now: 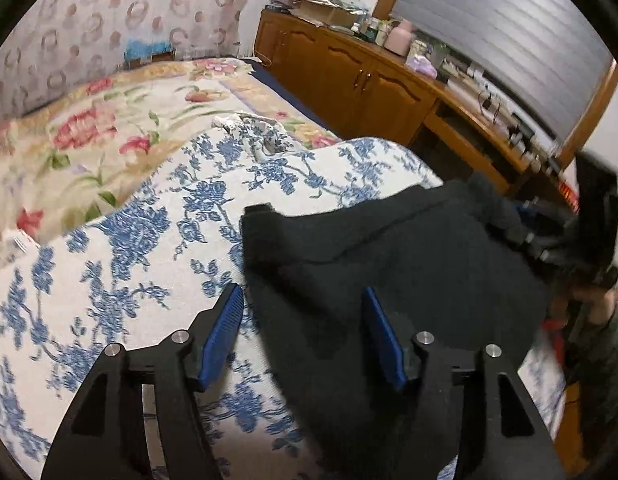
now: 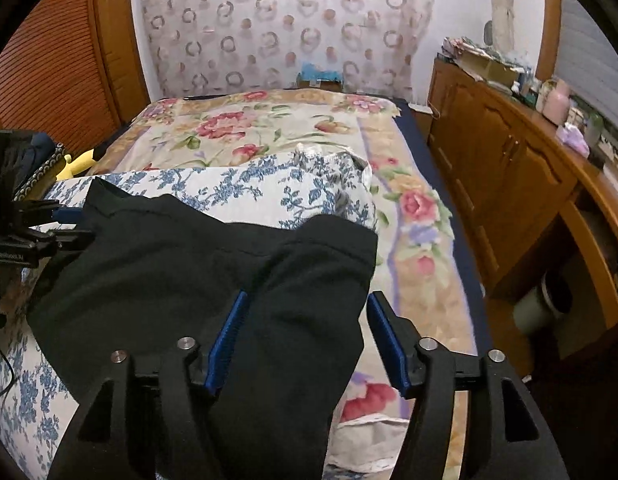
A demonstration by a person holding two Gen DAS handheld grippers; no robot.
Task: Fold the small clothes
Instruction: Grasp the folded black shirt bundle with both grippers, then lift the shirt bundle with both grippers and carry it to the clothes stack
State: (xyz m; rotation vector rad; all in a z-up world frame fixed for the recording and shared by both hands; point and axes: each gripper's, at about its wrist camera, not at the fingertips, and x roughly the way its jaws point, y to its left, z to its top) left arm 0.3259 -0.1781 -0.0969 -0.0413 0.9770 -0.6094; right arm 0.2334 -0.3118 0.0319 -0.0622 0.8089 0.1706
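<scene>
Left wrist view: left gripper (image 1: 303, 300) jaws wide apart, black garment (image 1: 389, 264) lying loose between blue pads (image 1: 221, 336), spread on blue-floral quilt (image 1: 129, 248). Right wrist view: right gripper (image 2: 307, 306) jaws wide, garment edge between pads, unpinched; rose-pattern bedspread (image 2: 421, 208) beneath.

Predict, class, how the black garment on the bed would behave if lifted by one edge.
The black garment would probably droop: it already follows the humps of the blue-flowered quilt beneath. Its fuzzy, matte surface suggests it grips rather than slips. It looks thick, so likely bulky when folded.
</scene>
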